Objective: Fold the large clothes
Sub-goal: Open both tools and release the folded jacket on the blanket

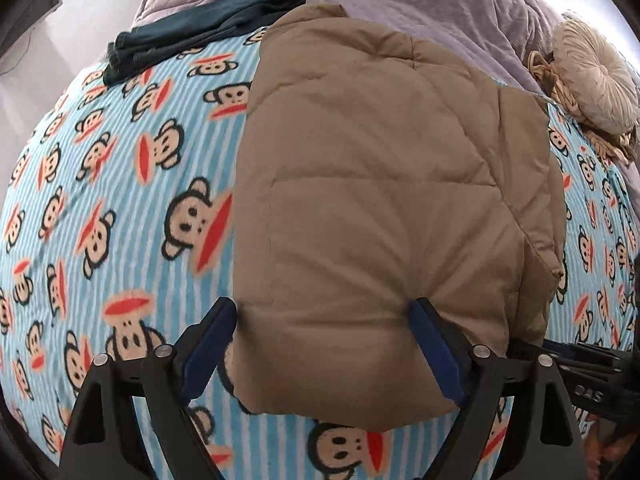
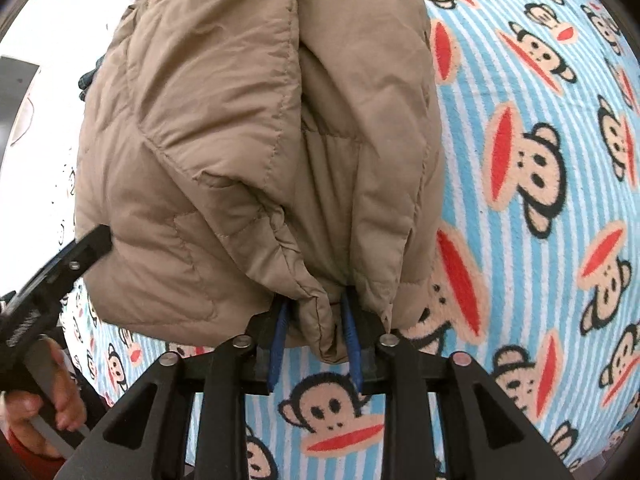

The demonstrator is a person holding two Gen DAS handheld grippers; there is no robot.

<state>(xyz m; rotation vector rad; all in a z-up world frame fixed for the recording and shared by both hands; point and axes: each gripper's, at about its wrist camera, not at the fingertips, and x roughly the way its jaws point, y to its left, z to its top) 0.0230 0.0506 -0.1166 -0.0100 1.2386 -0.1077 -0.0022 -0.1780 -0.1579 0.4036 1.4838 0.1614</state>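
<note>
A tan quilted puffer jacket (image 1: 384, 168) lies folded into a thick bundle on a bed with a blue striped monkey-print blanket (image 1: 132, 184). My left gripper (image 1: 322, 312) straddles the bundle's near corner with its jaws wide, and both blue pads dent the padding. My right gripper (image 2: 314, 316) is shut on the jacket (image 2: 240, 128) at its bunched near hem, where a fold of fabric fills the narrow gap between the pads. The left gripper (image 2: 60, 268) also shows in the right wrist view at the jacket's left edge, held by a hand (image 2: 52, 400).
A folded dark teal garment (image 1: 200, 28) lies at the bed's far left. A lilac duvet (image 1: 420, 4) is heaped along the back, with a round cream cushion (image 1: 596, 76) at the far right. The blanket (image 2: 540, 200) lies bare right of the jacket.
</note>
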